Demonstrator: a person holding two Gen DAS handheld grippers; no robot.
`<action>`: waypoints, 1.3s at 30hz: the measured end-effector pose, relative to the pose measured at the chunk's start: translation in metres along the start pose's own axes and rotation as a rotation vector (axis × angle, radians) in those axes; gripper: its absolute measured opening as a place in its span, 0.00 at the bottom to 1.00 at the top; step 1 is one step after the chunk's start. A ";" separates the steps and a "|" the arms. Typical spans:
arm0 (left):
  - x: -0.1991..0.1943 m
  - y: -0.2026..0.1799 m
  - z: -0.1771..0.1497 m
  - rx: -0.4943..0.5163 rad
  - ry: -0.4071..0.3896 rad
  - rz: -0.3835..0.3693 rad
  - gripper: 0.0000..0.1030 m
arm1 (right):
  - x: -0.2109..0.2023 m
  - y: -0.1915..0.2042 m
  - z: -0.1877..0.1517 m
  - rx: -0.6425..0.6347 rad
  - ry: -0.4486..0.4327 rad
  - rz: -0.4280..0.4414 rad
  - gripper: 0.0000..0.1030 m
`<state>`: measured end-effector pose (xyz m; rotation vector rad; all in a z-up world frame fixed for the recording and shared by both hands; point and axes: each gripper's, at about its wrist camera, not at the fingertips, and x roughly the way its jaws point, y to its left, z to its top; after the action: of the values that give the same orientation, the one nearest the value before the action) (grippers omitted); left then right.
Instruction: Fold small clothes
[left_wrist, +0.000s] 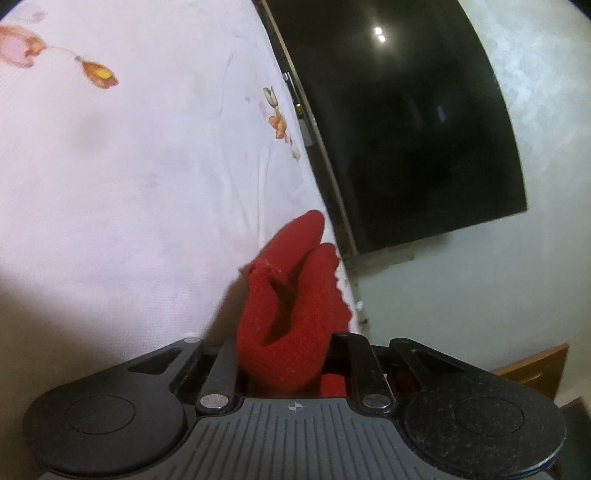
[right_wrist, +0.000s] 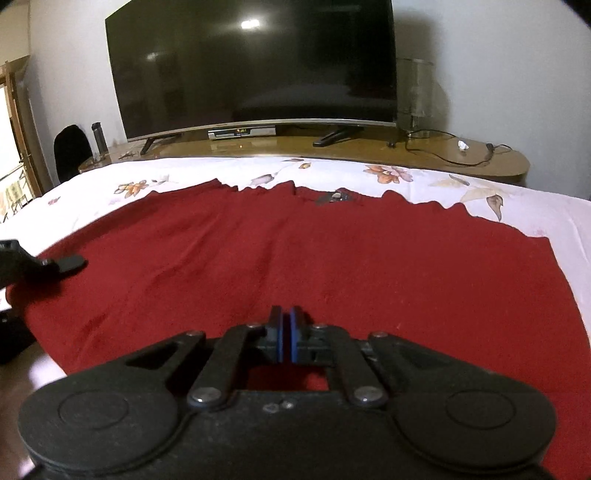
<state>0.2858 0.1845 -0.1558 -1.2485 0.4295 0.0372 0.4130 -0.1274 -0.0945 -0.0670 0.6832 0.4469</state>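
The left gripper (left_wrist: 284, 354) pinches a bunched corner of the red garment (right_wrist: 295, 254). The right gripper (right_wrist: 285, 332) is clenched at the near hem — cloth between its pads unclear. The garment lies spread forward across the bed (right_wrist: 535, 206) — away from both.

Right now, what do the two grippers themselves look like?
Both are matte black plastic with two round discs at the base and black linkage bars joined by silver rivets. The left gripper has a grey ribbed plate in the middle bearing a small crosshair mark. The right gripper has flat fingers faced with blue pads. No cables, sleeves or hands show.
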 end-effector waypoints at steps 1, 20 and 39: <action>0.002 -0.002 0.001 0.011 0.006 0.014 0.14 | 0.000 -0.001 0.000 0.009 -0.002 0.004 0.03; 0.014 -0.152 -0.028 0.374 0.193 -0.342 0.14 | 0.002 -0.027 0.000 0.186 0.005 0.093 0.02; 0.067 -0.210 -0.156 0.776 0.579 -0.309 0.90 | -0.164 -0.208 -0.071 0.832 -0.265 0.040 0.61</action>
<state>0.3552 -0.0418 -0.0264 -0.5210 0.6603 -0.7079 0.3463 -0.3916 -0.0651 0.7788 0.5651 0.1767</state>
